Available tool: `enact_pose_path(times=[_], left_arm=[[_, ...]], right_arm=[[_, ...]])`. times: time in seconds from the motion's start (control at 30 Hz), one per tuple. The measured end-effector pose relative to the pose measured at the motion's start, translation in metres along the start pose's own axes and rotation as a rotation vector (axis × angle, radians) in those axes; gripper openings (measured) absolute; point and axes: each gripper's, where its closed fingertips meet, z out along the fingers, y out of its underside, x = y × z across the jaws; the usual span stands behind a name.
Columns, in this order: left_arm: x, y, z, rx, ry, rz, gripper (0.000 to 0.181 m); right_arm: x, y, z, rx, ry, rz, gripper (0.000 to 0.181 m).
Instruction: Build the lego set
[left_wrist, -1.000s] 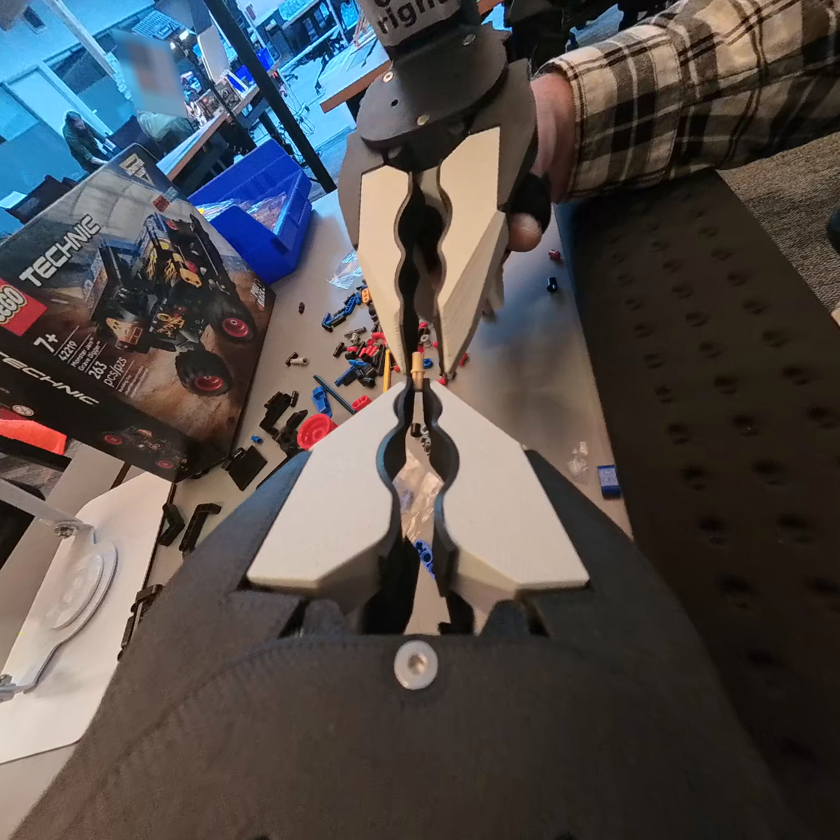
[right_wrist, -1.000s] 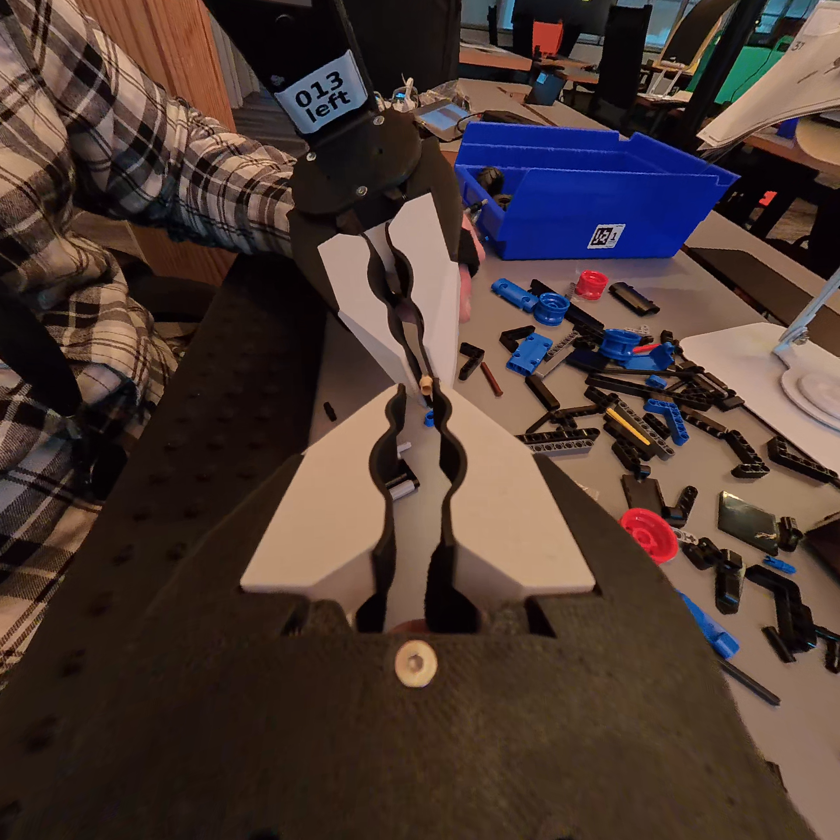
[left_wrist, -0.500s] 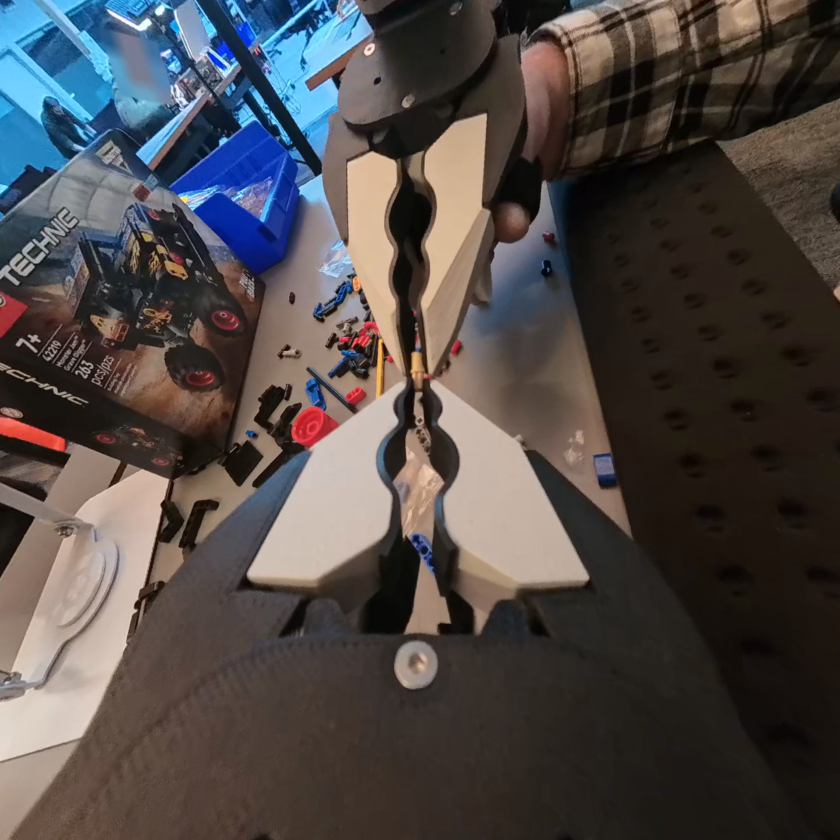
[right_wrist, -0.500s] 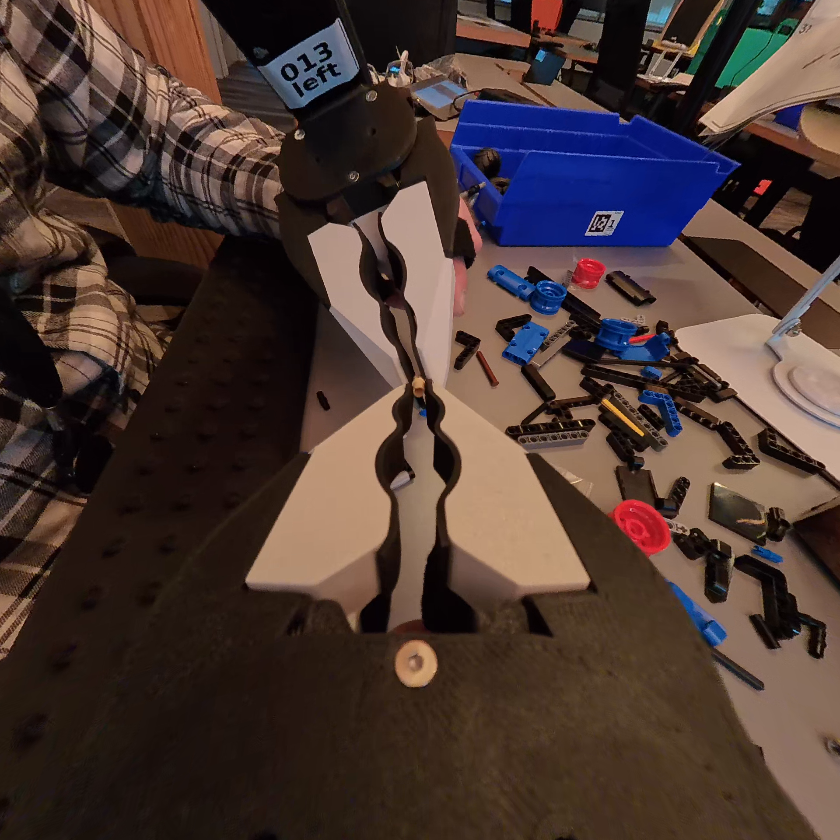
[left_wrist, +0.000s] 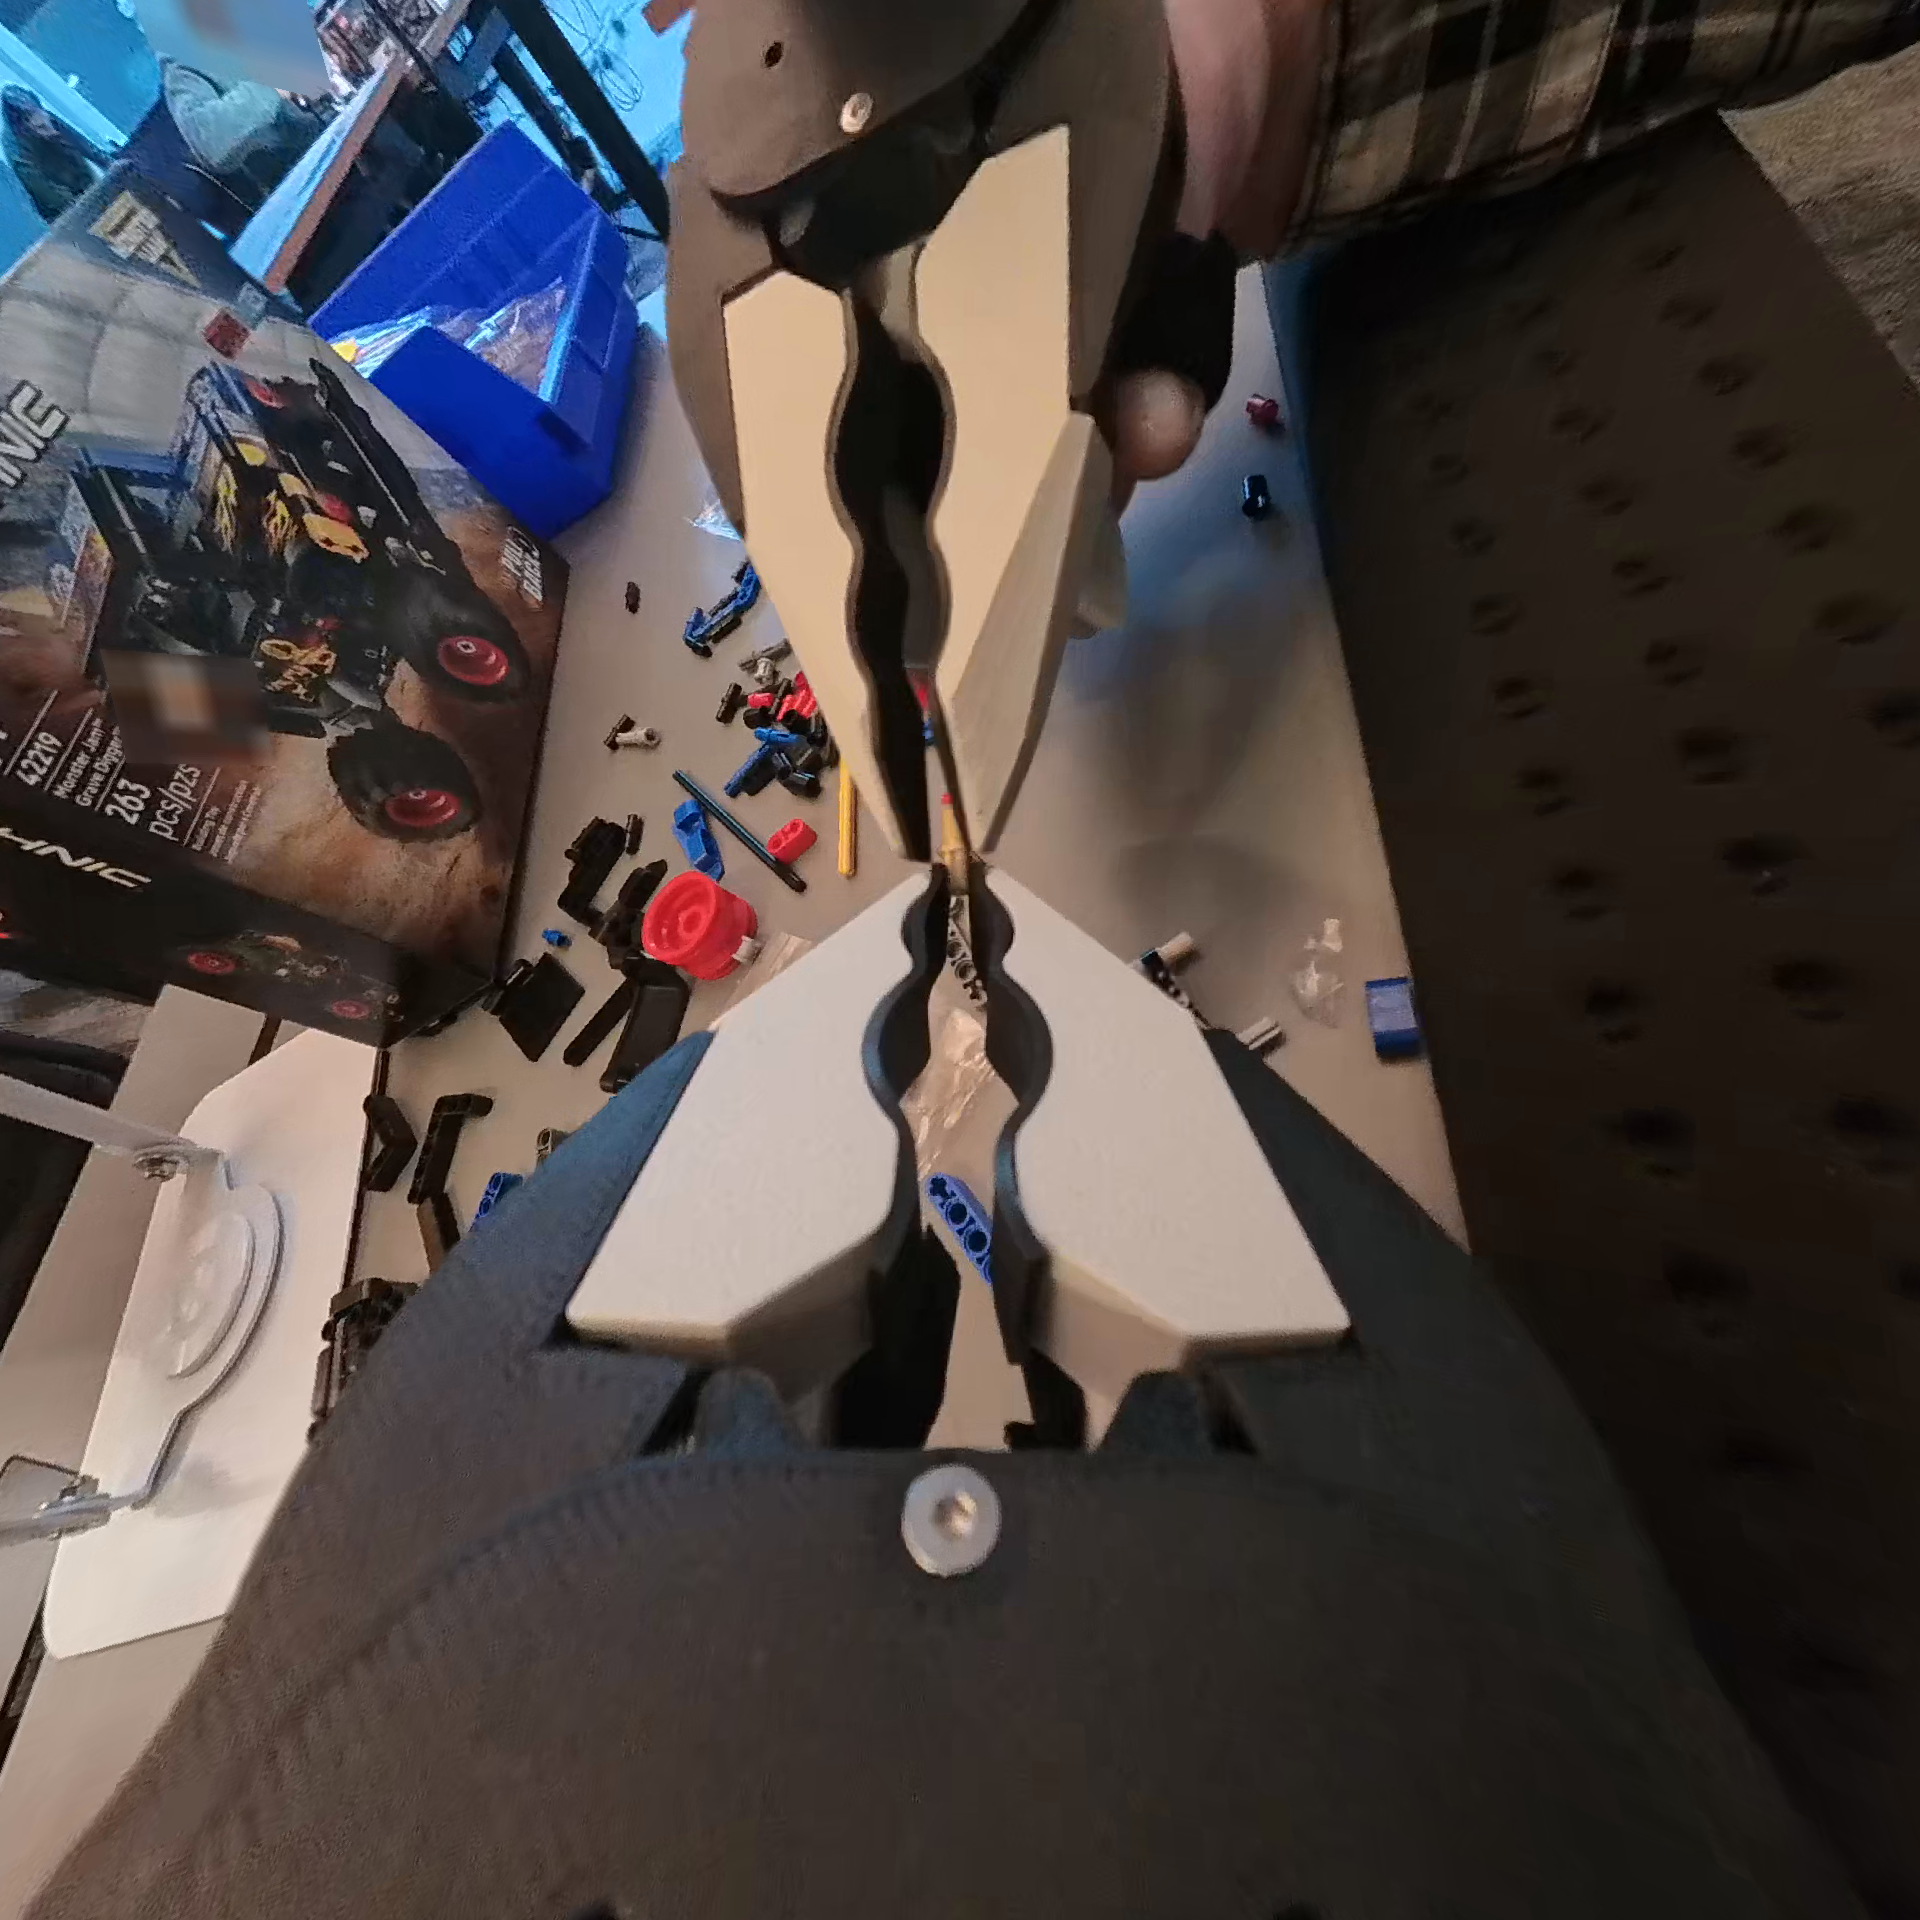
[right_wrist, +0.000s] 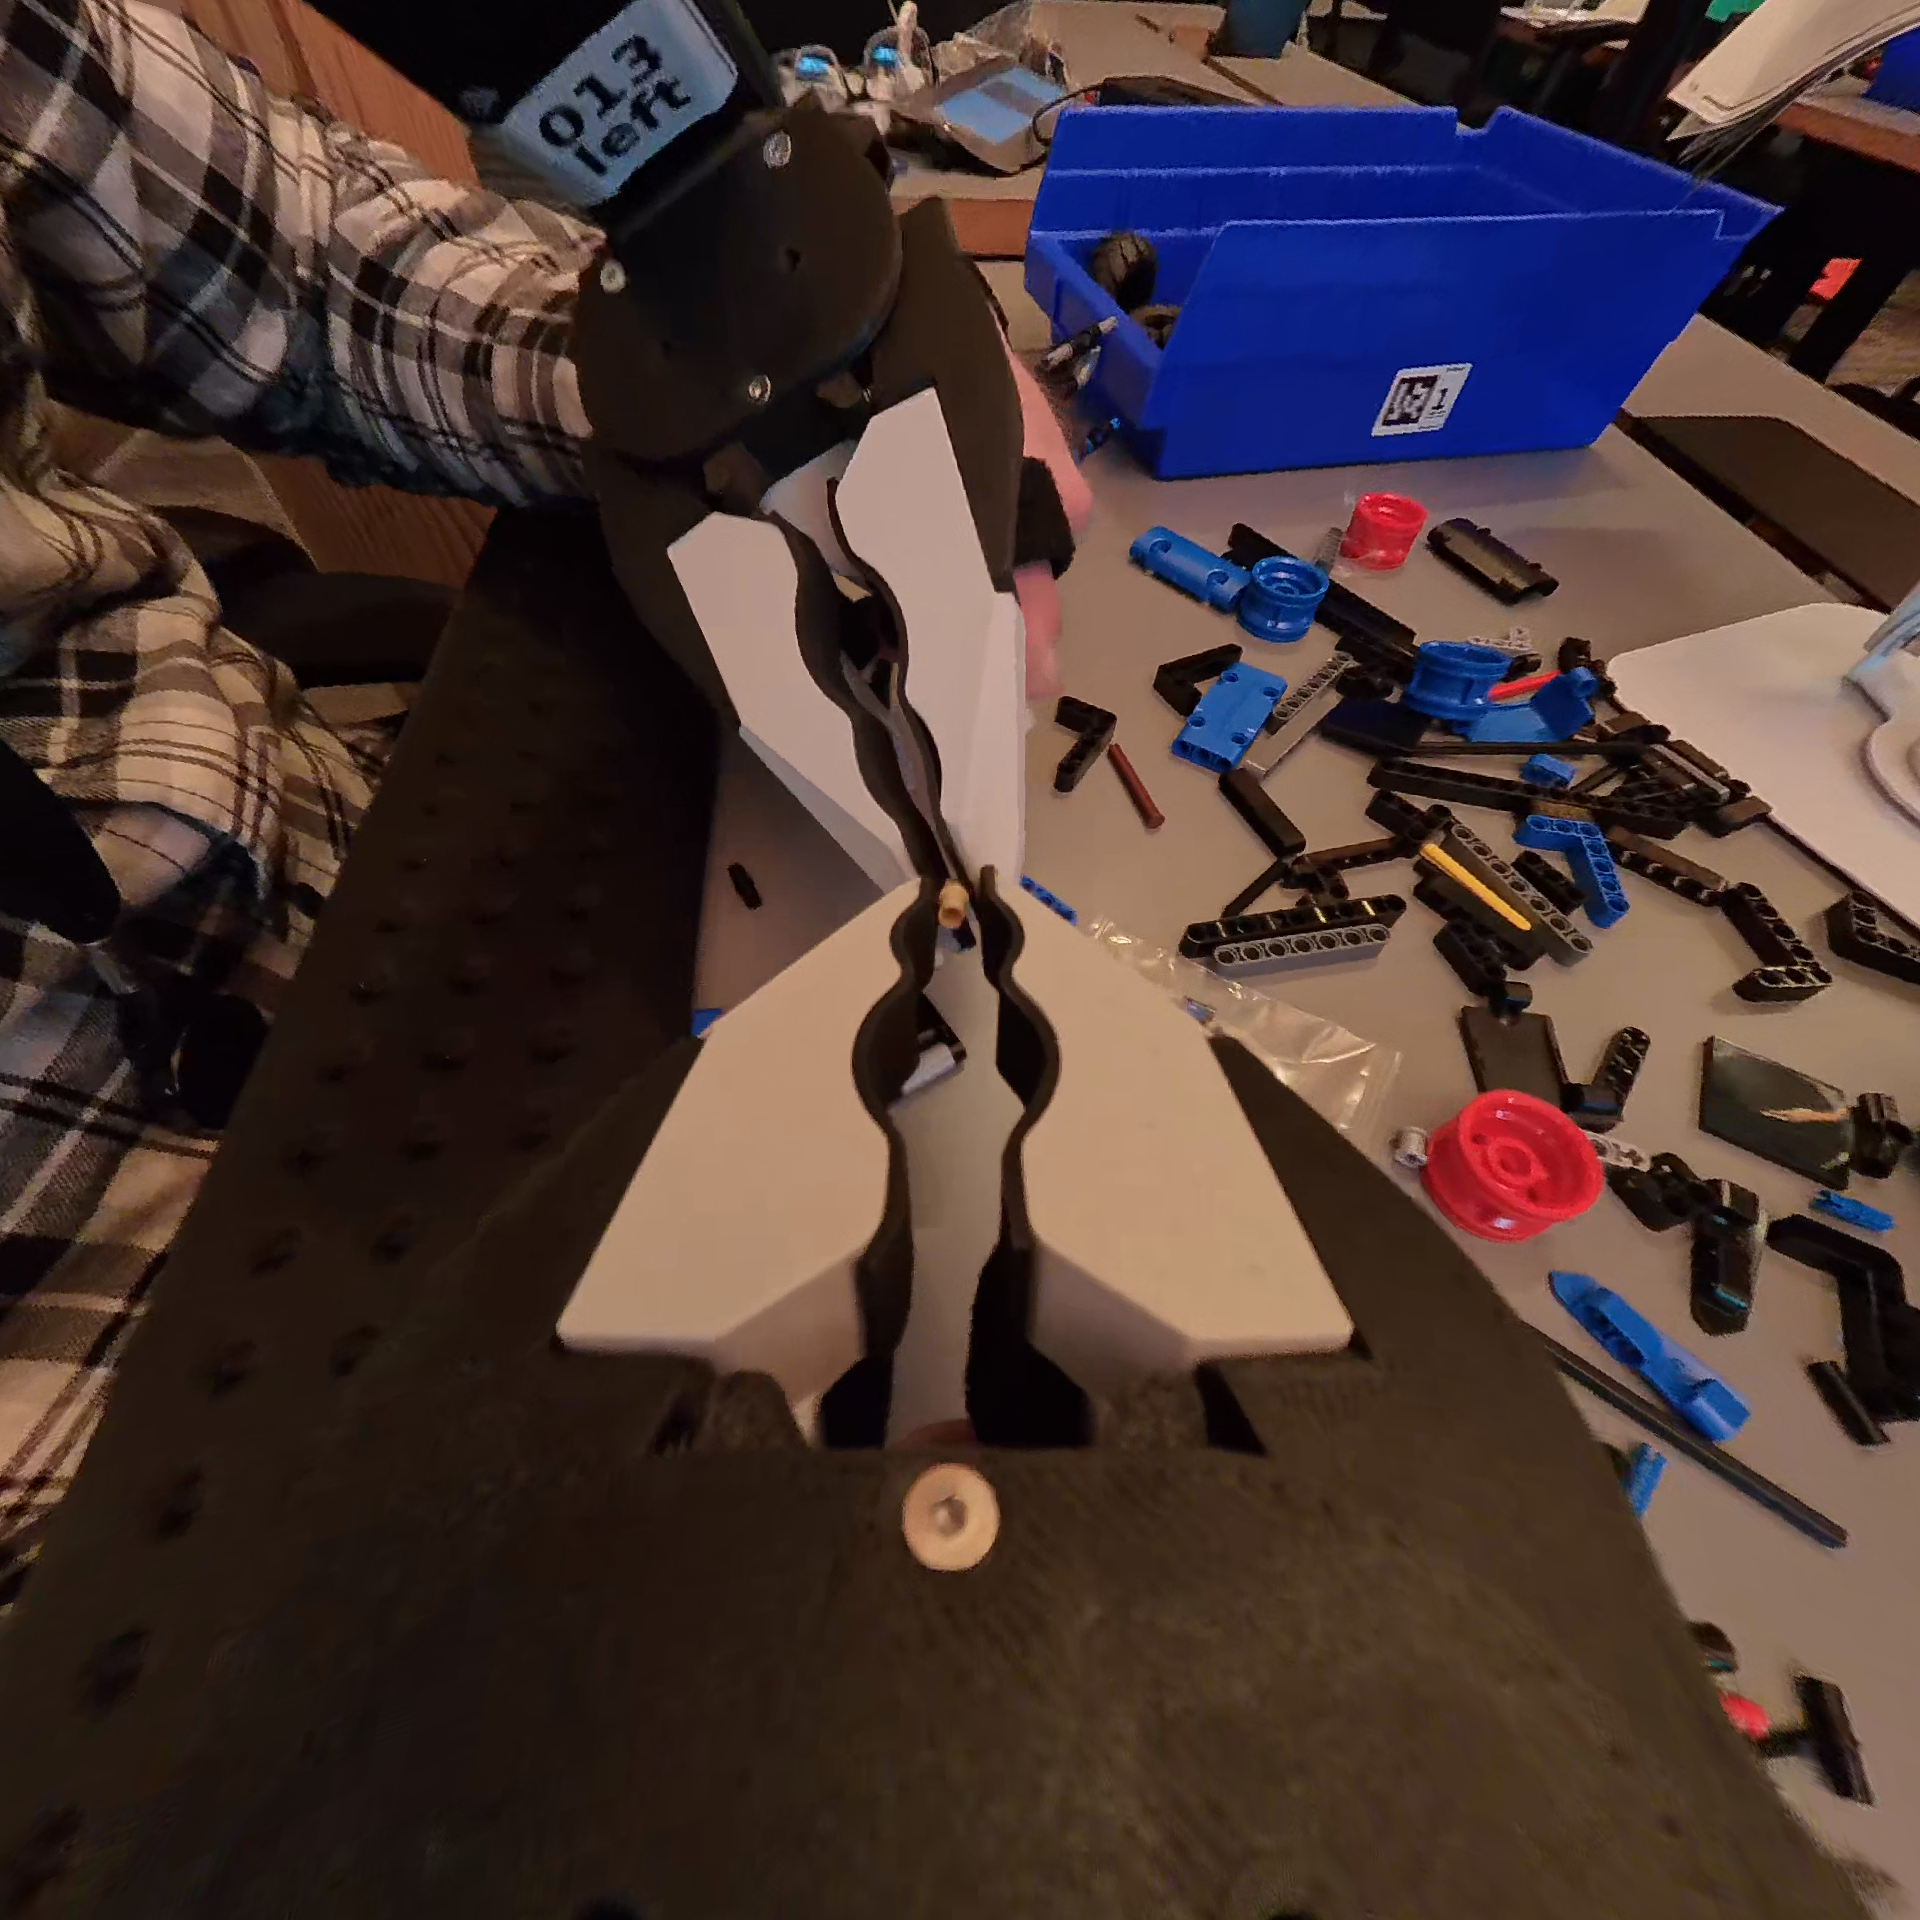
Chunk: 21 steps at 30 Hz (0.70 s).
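Note:
My left gripper (left_wrist: 951, 891) and right gripper (right_wrist: 951, 891) meet tip to tip above the grey table (left_wrist: 1195, 790). The right gripper, which comes in from the top of the left wrist view (left_wrist: 940, 844), is shut on a small tan pin (right_wrist: 949, 902); the pin also shows in the left wrist view (left_wrist: 952, 850). The left gripper, seen from the right wrist view (right_wrist: 961, 868), is shut on a thin dark beam (right_wrist: 914, 769). The beam's holed end shows between the left gripper's own fingers (left_wrist: 964, 940). The pin sits at the beam's end; whether it is seated I cannot tell.
Loose black, blue and red pieces (right_wrist: 1475, 831) cover the table, with a red wheel (right_wrist: 1507, 1164), a blue bin (right_wrist: 1351, 301), the set's box (left_wrist: 239, 665), a clear bag (right_wrist: 1247, 1029) and a white stand base (left_wrist: 177, 1299). A black perforated mat (left_wrist: 1662, 831) borders the table. Only a small space, under 4 cm, lies between the two pairs of fingers. The red wheel (right_wrist: 1507, 1164) lies around 12 centimeters away from my left fingertips.
Both grippers have stayed tip to tip on their pieces and drifted together, pressing closer; the right gripper looms larger in the left wrist view.

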Motion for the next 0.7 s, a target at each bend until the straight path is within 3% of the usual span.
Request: enact_pose_path(times=[0.6, 0.7], left_arm=[[0.000, 0.000, 0.001, 0.002, 0.004, -0.023, 0.002], [-0.002, 0.010, 0.002, -0.066, 0.015, -0.057, 0.017]], right_arm=[[0.001, 0.003, 0.000, -0.033, 0.026, -0.065, 0.004], [0.007, 0.005, -0.003, -0.032, 0.047, -0.045, 0.004]])
